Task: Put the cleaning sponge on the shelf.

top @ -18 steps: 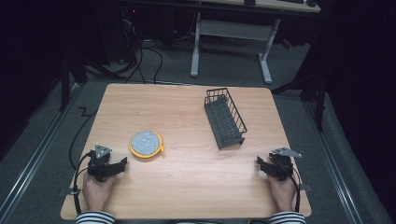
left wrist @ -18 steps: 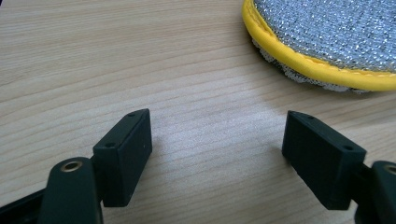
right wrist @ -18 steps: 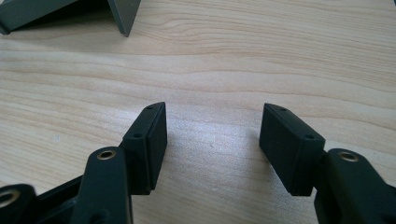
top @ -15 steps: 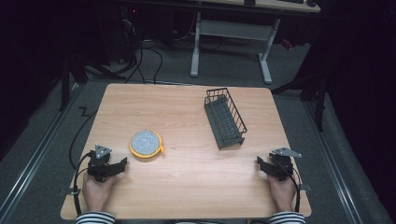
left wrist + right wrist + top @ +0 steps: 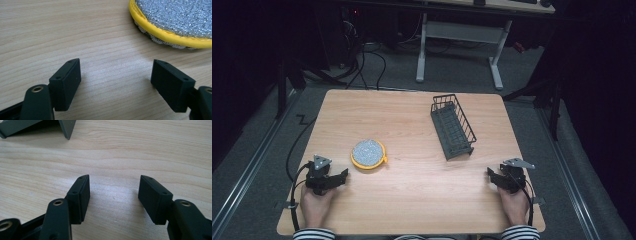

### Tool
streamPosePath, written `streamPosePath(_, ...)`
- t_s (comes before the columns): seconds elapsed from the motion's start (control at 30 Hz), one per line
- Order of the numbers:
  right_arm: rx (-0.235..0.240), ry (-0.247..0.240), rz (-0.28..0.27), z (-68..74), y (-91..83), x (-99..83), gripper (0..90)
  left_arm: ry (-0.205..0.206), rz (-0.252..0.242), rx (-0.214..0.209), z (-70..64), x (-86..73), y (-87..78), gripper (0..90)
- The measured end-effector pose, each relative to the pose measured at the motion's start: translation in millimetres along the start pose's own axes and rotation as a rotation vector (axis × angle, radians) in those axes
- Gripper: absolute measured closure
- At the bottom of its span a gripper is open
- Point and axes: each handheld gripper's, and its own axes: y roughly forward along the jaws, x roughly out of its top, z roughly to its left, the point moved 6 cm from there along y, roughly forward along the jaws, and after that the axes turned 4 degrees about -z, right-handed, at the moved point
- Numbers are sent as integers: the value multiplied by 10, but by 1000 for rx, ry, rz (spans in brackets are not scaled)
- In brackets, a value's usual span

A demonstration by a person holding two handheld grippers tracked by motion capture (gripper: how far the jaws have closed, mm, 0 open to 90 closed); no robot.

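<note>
Both grippers' jaws wide apart

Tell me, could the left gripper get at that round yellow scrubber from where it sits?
Probably yes. The left gripper is open, and the scrubber lies flat just ahead of it, with bare table between them and nothing in the way.
</note>
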Motion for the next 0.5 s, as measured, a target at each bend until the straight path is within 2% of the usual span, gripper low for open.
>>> streamPosePath(0.3, 0, 1, -1, -1, 1, 0, 435, -1, 0, -2, 0, 0, 0, 245)
streamPosePath(0.5, -13, 17, 7, -30, 7, 24, 507, 0, 0, 0, -1, 0, 0, 245)
